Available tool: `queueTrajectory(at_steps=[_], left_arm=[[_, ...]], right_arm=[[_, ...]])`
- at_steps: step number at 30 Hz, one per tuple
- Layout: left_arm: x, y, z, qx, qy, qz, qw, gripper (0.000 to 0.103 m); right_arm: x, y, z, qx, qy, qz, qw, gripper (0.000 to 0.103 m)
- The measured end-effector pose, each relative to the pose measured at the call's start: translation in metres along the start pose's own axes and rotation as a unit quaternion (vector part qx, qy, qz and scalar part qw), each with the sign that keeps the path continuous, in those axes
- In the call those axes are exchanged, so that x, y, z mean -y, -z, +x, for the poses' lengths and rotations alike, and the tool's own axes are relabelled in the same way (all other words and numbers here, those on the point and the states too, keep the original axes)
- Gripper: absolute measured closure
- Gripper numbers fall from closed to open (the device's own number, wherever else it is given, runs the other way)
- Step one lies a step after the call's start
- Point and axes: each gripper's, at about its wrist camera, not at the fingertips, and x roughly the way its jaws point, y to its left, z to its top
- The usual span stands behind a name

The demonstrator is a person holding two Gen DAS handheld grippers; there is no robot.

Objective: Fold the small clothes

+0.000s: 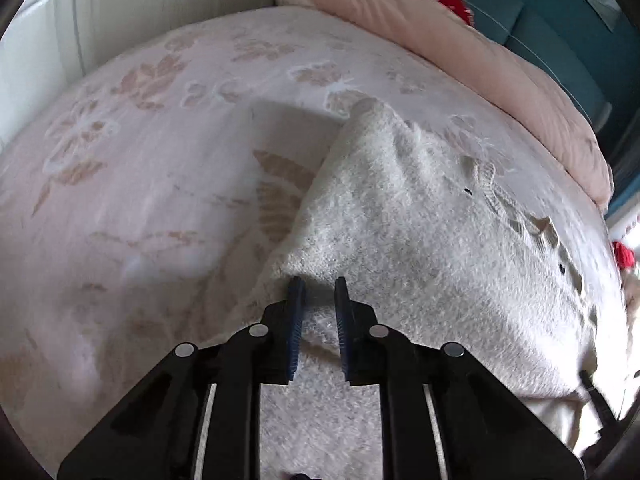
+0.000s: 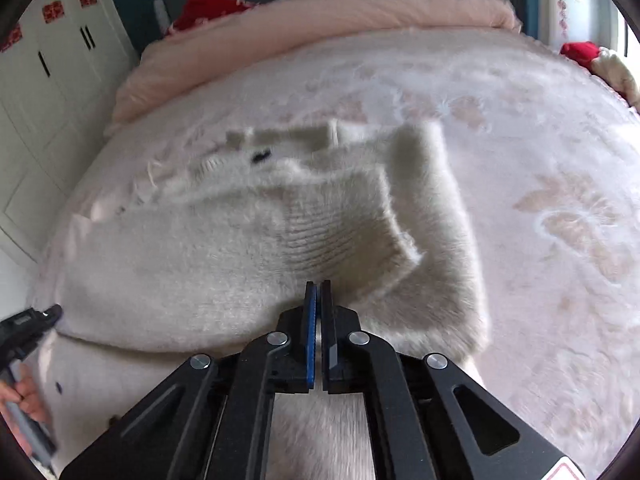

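one fluffy white knit cardigan (image 2: 224,264), spread on the bed near its middle, small dark buttons along one edge; ribbed cuff (image 2: 340,224) of a sleeve folded across the body; blurred in places. in the left view the same cardigan (image 1: 420,216) has a sleeve or corner raised to a peak. left tongs (image 1: 319,292): released, blue pads apart, tips at the lifted fold of the knit with fabric between them. right tongs (image 2: 319,296): clenched, pads nearly touching, tips over the cardigan; whether any fabric is pinched cannot be told. bedspread (image 2: 540,208): pale pink, floral pattern. pink quilt (image 2: 320,20) rolled along the far edge. red fabric (image 2: 208,8) behind it. white wardrobe (image 2: 52,92) at the left side.
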Motion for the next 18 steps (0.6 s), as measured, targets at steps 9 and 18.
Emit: queueTrajectory(at_steps=[9,18], left_arm=[[0.003,0.019,-0.037,0.007,0.001,0.051,0.9987,0.081],[-0.075,0.107,-0.118,-0.04,0.018,0.029,0.9986,0.058]], right_arm=[[0.017,0.023,-0.033,-0.014,-0.007,0.005,1.0,0.097],[0.052,0.13,-0.147,-0.053,0.012,-0.008,0.998,0.064]])
